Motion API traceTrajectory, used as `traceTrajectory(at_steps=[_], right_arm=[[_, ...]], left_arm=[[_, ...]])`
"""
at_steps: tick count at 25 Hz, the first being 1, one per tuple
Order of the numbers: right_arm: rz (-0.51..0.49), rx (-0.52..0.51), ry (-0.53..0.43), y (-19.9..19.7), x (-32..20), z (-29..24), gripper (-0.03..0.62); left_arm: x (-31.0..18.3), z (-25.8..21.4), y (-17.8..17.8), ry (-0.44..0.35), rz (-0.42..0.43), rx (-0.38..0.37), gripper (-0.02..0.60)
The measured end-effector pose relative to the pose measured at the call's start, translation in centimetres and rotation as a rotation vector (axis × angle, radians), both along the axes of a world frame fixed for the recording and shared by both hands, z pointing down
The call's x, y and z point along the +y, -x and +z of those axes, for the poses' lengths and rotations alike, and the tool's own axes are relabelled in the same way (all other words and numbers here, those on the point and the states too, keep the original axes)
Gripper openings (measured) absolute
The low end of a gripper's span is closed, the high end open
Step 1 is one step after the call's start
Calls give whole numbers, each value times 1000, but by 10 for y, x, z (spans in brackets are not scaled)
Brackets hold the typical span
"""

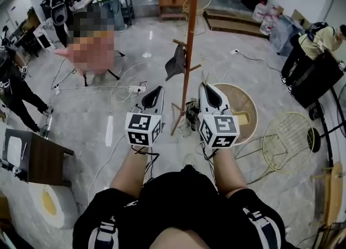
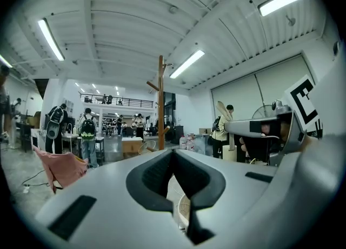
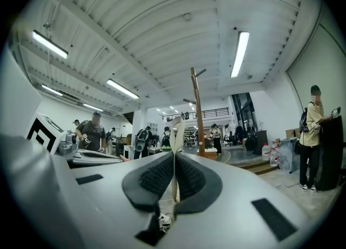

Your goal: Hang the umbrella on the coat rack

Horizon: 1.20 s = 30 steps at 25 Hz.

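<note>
The wooden coat rack [image 1: 188, 53] stands on the floor straight ahead of me; it also rises mid-frame in both gripper views [image 2: 161, 96] [image 3: 197, 113]. A dark folded umbrella [image 1: 175, 63] hangs from a peg on its left side. My left gripper [image 1: 158, 88] [image 2: 173, 156] is left of the pole, below the umbrella, shut with nothing held. My right gripper [image 1: 204, 86] [image 3: 175, 134] is right of the pole, also shut. A thin pale sliver shows between its pads; I cannot tell what it is. Neither gripper touches the umbrella.
A round wooden table [image 1: 243, 102] and a wire chair [image 1: 287, 134] stand to the right of the rack. Shoes [image 1: 191, 114] lie at its base. Cables and a power strip [image 1: 136, 88] cross the floor at left. A dark desk [image 1: 38, 159] is near left. People stand around.
</note>
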State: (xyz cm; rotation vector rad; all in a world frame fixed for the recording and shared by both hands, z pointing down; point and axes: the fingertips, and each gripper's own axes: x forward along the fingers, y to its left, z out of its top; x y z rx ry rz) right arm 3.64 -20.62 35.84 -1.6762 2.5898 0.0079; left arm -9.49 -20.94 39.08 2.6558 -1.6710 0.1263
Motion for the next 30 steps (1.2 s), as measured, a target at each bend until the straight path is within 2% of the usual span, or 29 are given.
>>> traceTrajectory(at_steps=[8,13,17,21,30], right_arm=[[-82,28,-16,-26,-131,-15,20],[-105,48,-33,-39,-187,-23,20],[-104,53,-40,-33,-230,-23,20],[-104,24,2,-28,-255,-17,20],[-83,37,50,-13,-286,-2,20]], left_arm=[[-128,-28,-32,-41,-51,28,12],[-177,-34,-47,-50,-72,33,12],[-212,-28,-49,-35,-50,21,12],[-234,-28,-48,-16,-28,31,12],[-256,-21,-34,2,-17,27,12]])
